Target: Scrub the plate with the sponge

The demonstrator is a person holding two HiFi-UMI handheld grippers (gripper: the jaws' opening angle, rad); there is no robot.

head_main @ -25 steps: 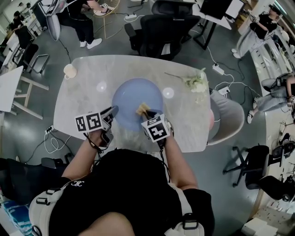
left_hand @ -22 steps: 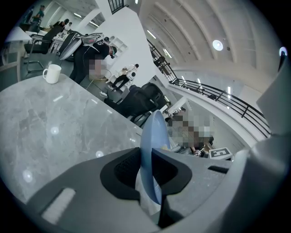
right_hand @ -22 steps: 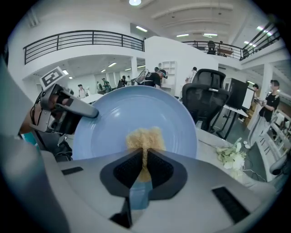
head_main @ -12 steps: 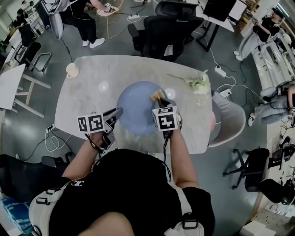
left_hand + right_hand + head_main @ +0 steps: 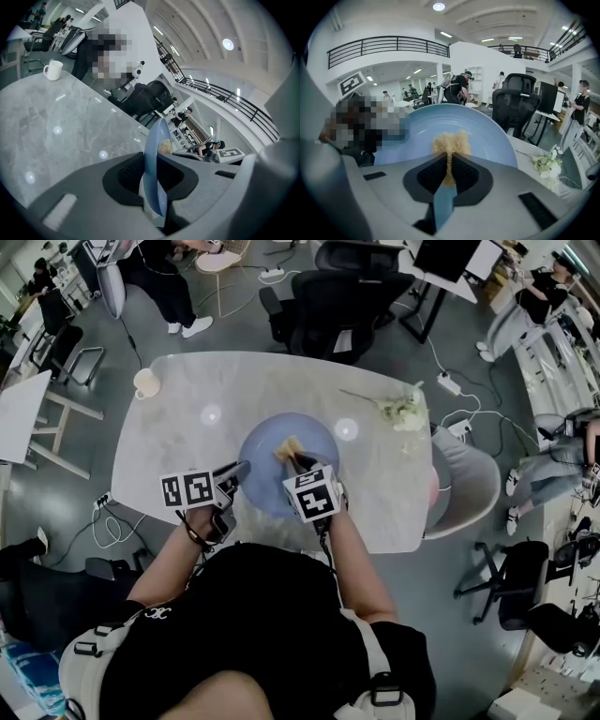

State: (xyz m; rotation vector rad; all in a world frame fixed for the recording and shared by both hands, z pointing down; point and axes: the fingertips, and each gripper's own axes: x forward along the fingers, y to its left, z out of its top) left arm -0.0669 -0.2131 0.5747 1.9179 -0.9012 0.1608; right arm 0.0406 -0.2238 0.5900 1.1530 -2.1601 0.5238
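Plate: a round light blue plate (image 5: 272,486) in the middle of the head view, over the near half of the table
Table: a grey marble table (image 5: 178,442) with rounded corners
Left gripper: the left gripper (image 5: 239,468) is at the plate's left edge; its two jaws pinch the thin rim, one jaw on each side
Right gripper: the right gripper (image 5: 298,463) is over the plate, just below the middle of the frame; its jaws squeeze the sponge
Sponge: a small yellow sponge (image 5: 287,450) sticks out past the jaw tips and touches the inside of the plate, in its upper part
Mug: a white mug (image 5: 142,383) stands at the table's upper left corner, well apart from the plate
Flowers: a pale bunch of flowers (image 5: 401,410) lies at the upper right of the table
Chair: a black office chair (image 5: 337,296) stands past the far edge, at the top of the frame
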